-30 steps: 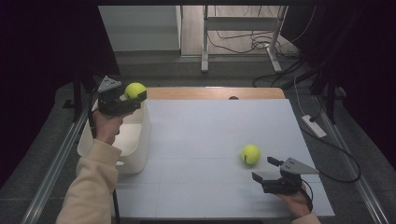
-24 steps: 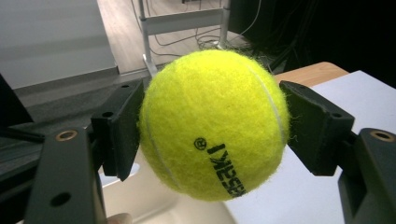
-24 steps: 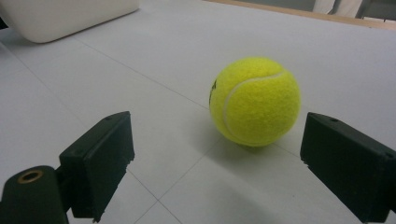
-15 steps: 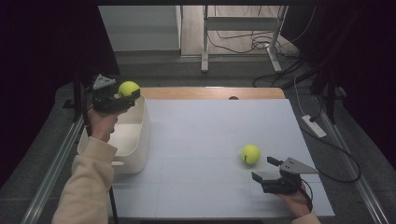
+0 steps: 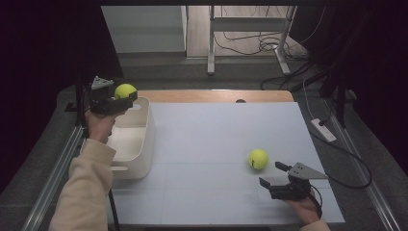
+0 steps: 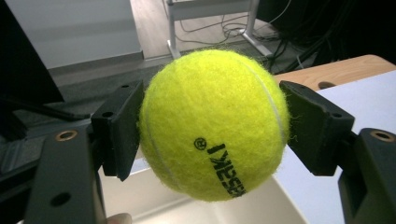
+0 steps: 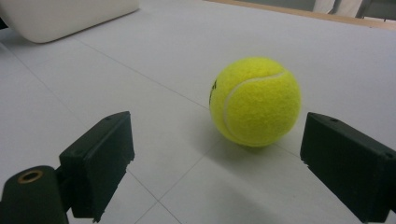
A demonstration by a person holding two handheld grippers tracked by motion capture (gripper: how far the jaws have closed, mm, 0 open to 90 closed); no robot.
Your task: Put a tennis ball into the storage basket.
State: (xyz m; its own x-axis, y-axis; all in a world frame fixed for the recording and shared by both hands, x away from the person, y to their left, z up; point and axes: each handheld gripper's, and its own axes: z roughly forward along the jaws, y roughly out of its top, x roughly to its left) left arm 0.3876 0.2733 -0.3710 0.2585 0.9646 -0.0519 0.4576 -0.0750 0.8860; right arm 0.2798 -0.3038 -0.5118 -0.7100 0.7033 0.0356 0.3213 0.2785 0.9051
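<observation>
**High view inventory: two tennis balls, one bin, two grippers**

High view count: two yellow tennis balls, one white plastic bin, two hand-held grippers.

Held tennis ball: pinched between the jaws of the left gripper, above the far end of the bin. Left gripper view shows the same ball with both black pads pressed against its sides, black upside-down lettering and a trademark sign on the felt, and a part of the bin's wall beneath; none of that print is legible from above.

Loose tennis ball: on the table, well to the right of the bin, just beyond the right gripper, whose jaws stand spread and hold nothing. Right gripper view shows this ball resting ahead of and between the two pads, touching neither, its white seam curving across the front, and the bin's corner far off at upper left.

Surface: white sheet covering a wooden tabletop, with a bare wood strip along the far edge beyond the bin.

Room: dim; grey floor, a metal stand and loose cables beyond the table.
</observation>
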